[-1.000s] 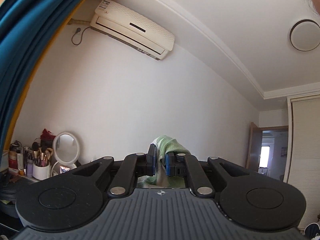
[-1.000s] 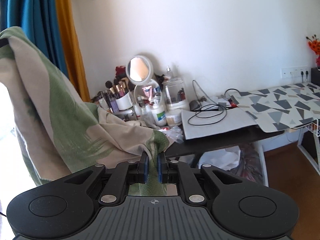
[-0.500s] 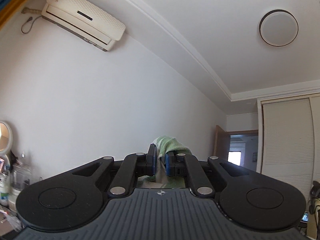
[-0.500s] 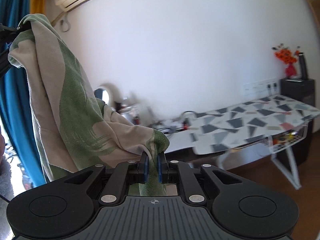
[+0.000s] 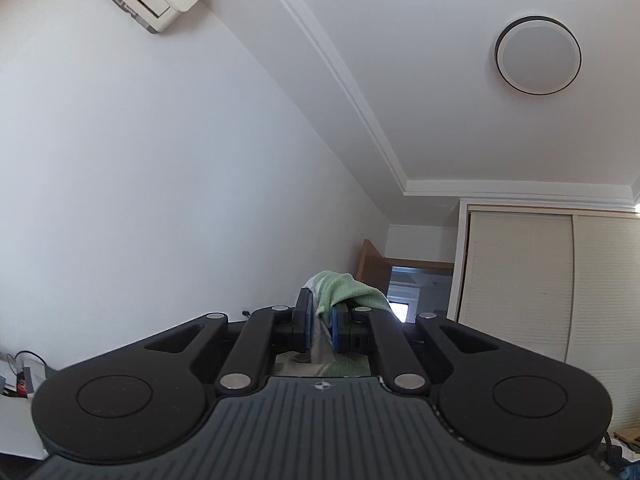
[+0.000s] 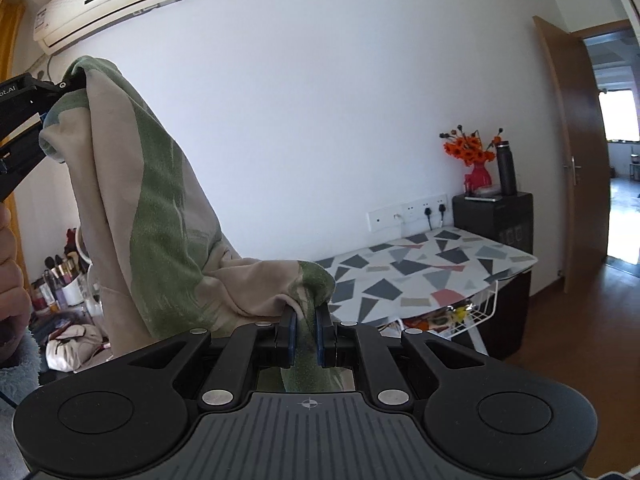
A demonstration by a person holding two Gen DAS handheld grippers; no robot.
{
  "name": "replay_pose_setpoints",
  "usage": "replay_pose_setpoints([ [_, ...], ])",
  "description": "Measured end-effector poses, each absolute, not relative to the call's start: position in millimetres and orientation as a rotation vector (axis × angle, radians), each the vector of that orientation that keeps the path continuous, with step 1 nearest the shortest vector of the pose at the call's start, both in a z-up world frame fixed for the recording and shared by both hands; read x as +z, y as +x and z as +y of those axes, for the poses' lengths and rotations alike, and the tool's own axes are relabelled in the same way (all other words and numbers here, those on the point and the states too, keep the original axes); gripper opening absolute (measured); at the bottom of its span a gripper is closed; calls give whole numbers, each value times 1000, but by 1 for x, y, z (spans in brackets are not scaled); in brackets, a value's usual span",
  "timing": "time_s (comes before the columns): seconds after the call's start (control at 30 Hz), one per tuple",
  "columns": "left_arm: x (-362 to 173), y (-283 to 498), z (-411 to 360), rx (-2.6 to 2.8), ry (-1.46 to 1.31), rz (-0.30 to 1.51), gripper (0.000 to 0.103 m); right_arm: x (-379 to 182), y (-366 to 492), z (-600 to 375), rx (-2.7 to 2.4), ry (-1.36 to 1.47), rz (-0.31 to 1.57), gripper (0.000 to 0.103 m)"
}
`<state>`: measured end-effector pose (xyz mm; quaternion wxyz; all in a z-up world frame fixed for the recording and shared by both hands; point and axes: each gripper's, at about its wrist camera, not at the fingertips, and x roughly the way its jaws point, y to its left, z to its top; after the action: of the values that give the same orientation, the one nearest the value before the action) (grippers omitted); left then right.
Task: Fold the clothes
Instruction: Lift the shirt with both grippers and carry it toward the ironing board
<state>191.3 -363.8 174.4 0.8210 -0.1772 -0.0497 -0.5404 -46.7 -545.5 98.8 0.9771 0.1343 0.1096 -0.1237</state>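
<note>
A beige and green garment (image 6: 152, 216) hangs in the air between my two grippers. My right gripper (image 6: 306, 322) is shut on a bunched green and beige edge of it. My left gripper (image 5: 322, 316) is shut on another green fold of the garment (image 5: 340, 286) and points up toward the ceiling. In the right wrist view the left gripper (image 6: 60, 92) shows at the upper left, holding the garment's top higher than my right gripper. The cloth drapes down from there to my right gripper.
An ironing board (image 6: 432, 264) with a triangle-pattern cover stands ahead of the right gripper. A black cabinet (image 6: 496, 216) with orange flowers is behind it. A cluttered dressing table (image 6: 64, 280) is at the left. A wardrobe (image 5: 560, 280) and open door (image 6: 576, 152) are to the right.
Both grippers have swung to the right with the garment and risen. The dressing table slid out to the left, and the ironing board, cabinet and door came into view.
</note>
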Motion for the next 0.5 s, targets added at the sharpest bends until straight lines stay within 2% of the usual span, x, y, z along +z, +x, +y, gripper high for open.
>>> replay_pose_setpoints([
  [0.17,170,249,-424,-1189,-347,-77,9,86,9,-598,-288,291,229,8],
  [0.33,171,332,-490,-1218,-317,-70,9,74,102,-662,-317,333,222,8],
  [0.5,204,434,-562,-1214,-285,-63,9,100,212,-729,-336,286,157,8],
])
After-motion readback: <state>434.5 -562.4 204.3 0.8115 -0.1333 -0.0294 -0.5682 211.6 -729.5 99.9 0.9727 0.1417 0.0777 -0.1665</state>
